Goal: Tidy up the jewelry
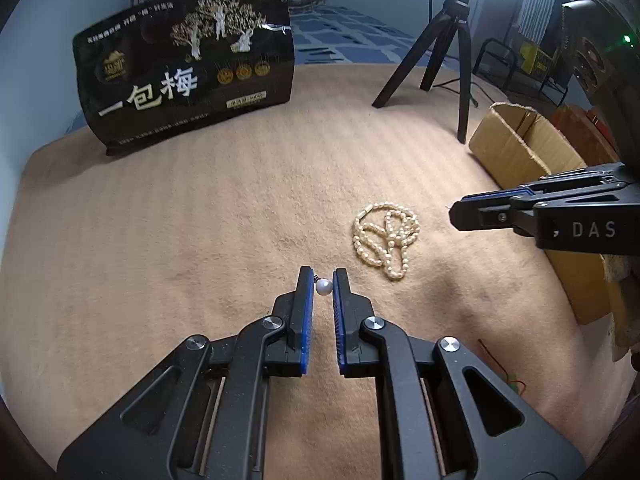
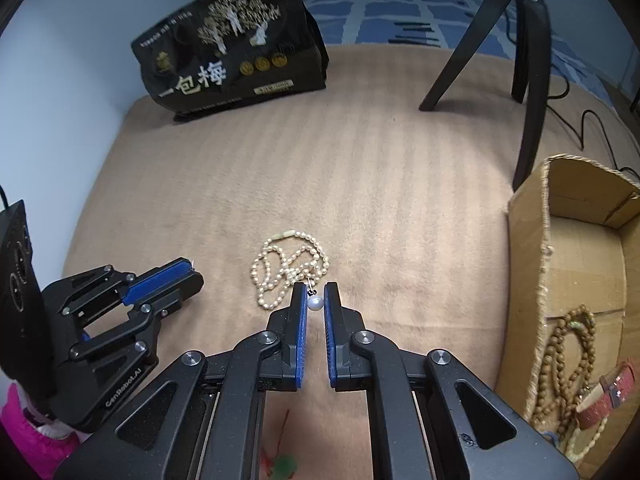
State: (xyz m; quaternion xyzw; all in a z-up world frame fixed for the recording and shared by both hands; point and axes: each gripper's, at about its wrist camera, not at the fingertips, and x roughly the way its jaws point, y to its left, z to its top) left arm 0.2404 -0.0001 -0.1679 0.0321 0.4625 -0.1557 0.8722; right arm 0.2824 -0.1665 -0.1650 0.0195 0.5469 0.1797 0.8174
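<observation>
Tan blanket underfoot, carton far right holding beads. Our left gripper and right gripper each pinch one pearl earring between pads. Pearl necklace heaped mid-blanket: light, limp, slippery; we'd take bunched strands.

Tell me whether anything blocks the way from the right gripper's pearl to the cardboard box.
Nothing visible does. Only bare blanket lies between the pearl in the right gripper and the cardboard box. The pearl necklace lies to the other side.
</observation>
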